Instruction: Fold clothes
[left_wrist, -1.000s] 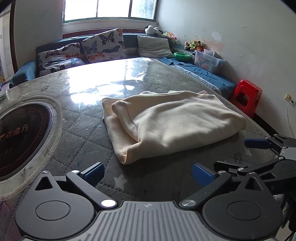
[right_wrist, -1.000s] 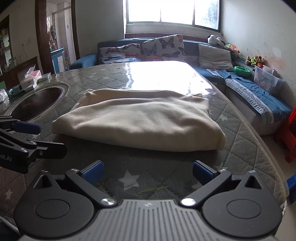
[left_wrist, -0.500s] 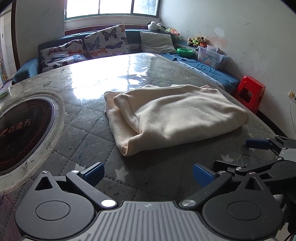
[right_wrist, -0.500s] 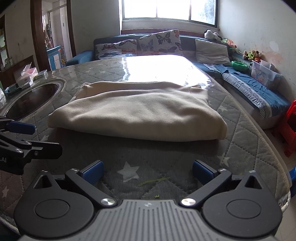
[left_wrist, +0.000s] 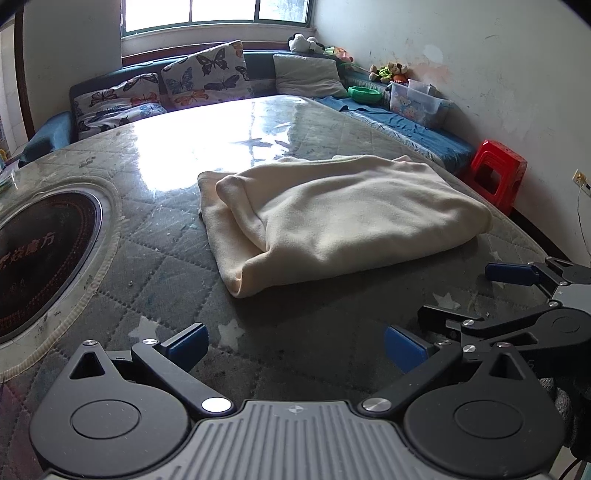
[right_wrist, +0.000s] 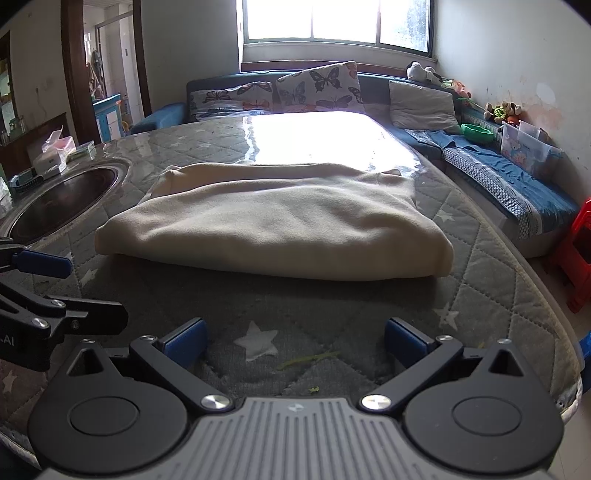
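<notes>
Item: cream garment (left_wrist: 343, 218), folded into a thick rectangle, lying flat on the quilted grey table cover (left_wrist: 155, 266), right of the round dark inset (left_wrist: 40, 254). Left gripper (left_wrist: 295, 341) and right gripper (right_wrist: 293, 338): both near the garment's front edge, apart from it, jaws spread wide, holding nothing.

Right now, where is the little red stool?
The red plastic stool stands on the floor by the white wall, at the right edge of both views, past the blue bench and beyond the cream garment.
</notes>
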